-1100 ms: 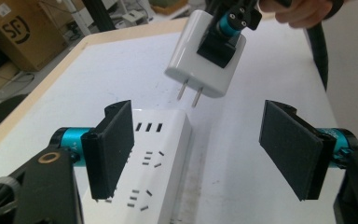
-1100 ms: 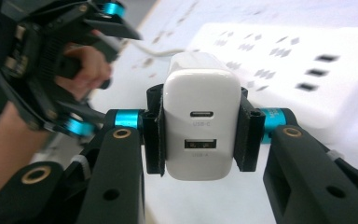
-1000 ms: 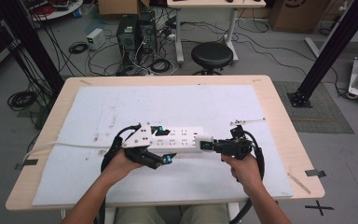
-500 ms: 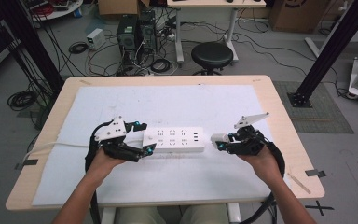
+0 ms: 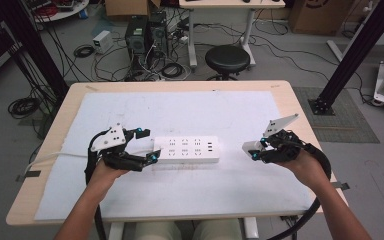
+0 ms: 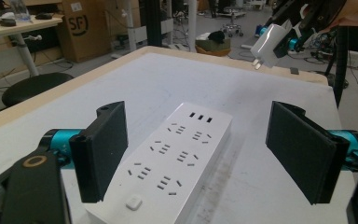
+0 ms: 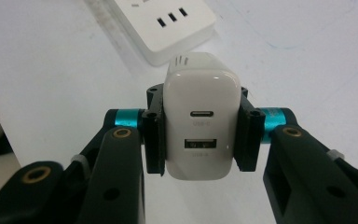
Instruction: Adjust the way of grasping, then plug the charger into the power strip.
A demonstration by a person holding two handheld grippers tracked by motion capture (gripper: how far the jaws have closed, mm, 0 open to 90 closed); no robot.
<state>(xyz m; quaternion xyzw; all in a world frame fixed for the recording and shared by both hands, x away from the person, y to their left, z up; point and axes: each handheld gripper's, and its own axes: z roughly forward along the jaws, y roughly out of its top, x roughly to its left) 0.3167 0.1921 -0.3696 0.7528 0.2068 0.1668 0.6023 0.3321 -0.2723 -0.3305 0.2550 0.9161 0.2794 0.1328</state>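
Showing two hand-held grippers at work over a white mat (image 5: pixel 190 195) on a wooden table (image 5: pixel 60 125). The right gripper (image 5: pixel 256 151) is clamped on a white USB wall charger (image 7: pixel 200 123): in the right gripper view both black pads press the charger's flat sides, and its face with one oval port above one rectangular port is turned toward the camera. In the left gripper view the charger (image 6: pixel 269 45) hangs clear above the far end of the table, its metal prongs pointing down and to the left.

The left gripper (image 5: pixel 146 145) stands wide open, its jaws having just spread further, and grips nothing. A white power strip (image 6: pixel 168 161) lies flat on the mat between and ahead of its two pads, touching neither; the strip's switch end is nearest this gripper, and its row of three USB slots lies at the far end. In the high view the power strip (image 5: pixel 187 149) lies between the two grippers, just beside the left one and apart from the right one. A white cord (image 5: pixel 55 156) trails from behind the left gripper toward the table's left edge.
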